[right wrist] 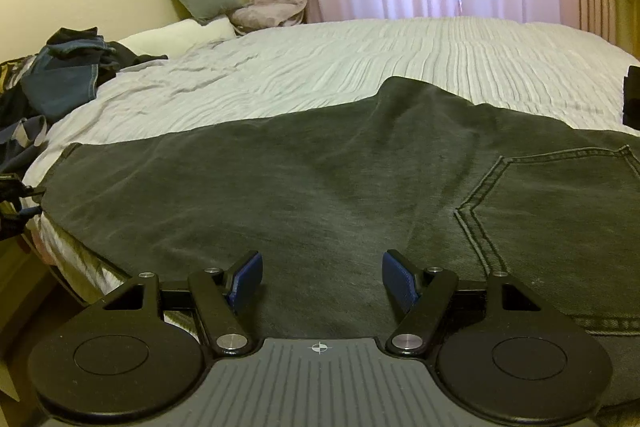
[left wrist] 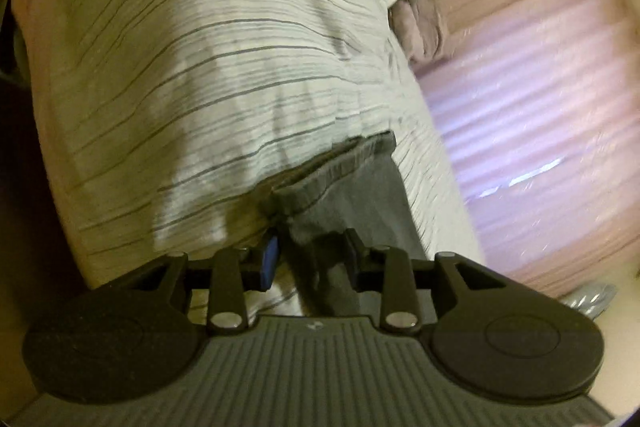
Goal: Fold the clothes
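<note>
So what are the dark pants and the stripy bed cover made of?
The dark pants look like washed black denim: a faded, matte surface with thick double stitching round the back pocket. The bed cover seems a soft, crinkled woven cloth, maybe cotton: pale, with fine wrinkly ridges and thin dark stripes.

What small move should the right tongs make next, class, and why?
Probably close on the near edge of the jeans. The right tongs hang open just over that cloth, gripping nothing, while the left tongs seem to pinch a leg hem already, so a second grip would allow a fold.
</note>
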The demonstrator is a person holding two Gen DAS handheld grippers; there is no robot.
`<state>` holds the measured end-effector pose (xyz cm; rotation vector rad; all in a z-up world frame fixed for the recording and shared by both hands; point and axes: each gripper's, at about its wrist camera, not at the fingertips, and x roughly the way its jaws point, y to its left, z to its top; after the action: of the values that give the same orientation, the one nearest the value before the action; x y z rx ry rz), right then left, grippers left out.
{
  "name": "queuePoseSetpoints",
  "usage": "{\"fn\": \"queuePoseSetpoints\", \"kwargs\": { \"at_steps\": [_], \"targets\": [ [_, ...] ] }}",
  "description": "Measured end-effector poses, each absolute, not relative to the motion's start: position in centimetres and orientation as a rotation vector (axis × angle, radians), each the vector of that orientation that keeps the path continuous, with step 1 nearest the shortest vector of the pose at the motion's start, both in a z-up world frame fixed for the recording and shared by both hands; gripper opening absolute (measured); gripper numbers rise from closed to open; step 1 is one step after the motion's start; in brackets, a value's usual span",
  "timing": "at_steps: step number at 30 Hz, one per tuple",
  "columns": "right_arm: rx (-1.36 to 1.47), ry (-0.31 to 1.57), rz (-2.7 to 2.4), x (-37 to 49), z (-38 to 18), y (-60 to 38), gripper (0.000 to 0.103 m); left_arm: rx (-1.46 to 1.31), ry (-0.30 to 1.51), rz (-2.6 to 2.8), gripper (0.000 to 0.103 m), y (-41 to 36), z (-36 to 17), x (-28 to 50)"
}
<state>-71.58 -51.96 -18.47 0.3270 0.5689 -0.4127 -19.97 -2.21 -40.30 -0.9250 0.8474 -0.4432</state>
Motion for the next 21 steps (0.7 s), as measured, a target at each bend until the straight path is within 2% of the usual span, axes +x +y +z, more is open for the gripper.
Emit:
{"fn": "queuePoseSetpoints", "kwargs": {
  "at_steps": [2, 4, 6, 10, 15, 18, 21],
  "targets": [
    [0.33, 0.569, -0.417, -71.5, -18.4, -52.0, 0.07, -0.977, 0.831, -0.443, 0.026, -2.1, -40.7, -20.1],
    [0.338, 0.563, -0.425, -71.7, -18.2, -52.2, 0.07, -0.967, 0.792, -0.451, 0.013, -2.3, -40.0, -20.6],
    [0.349, 0.531, -0.469, -72.6, -17.8, -52.4, 0.07, -0.907, 0.718, -0.477, 0.011, -2.8, -38.1, -21.4],
    [0.391, 0.461, -0.552, -75.0, -16.9, -53.2, 0.07, -0.49, 0.499, -0.673, 0.01, -8.4, -29.1, -24.1],
    [0.404, 0.39, -0.683, -78.3, -16.1, -54.0, 0.07, -0.071, 0.326, -1.025, 0.009, -20.9, -19.9, -31.1],
    [0.458, 0.326, -0.758, -80.5, -15.6, -54.4, 0.07, 0.178, 0.287, -1.237, 0.009, -29.4, -19.6, -38.9],
    [0.475, 0.29, -0.797, -82.4, -15.3, -54.3, 0.07, 0.446, 0.3, -1.371, 0.009, -36.1, -24.4, -46.8]
  ]
}}
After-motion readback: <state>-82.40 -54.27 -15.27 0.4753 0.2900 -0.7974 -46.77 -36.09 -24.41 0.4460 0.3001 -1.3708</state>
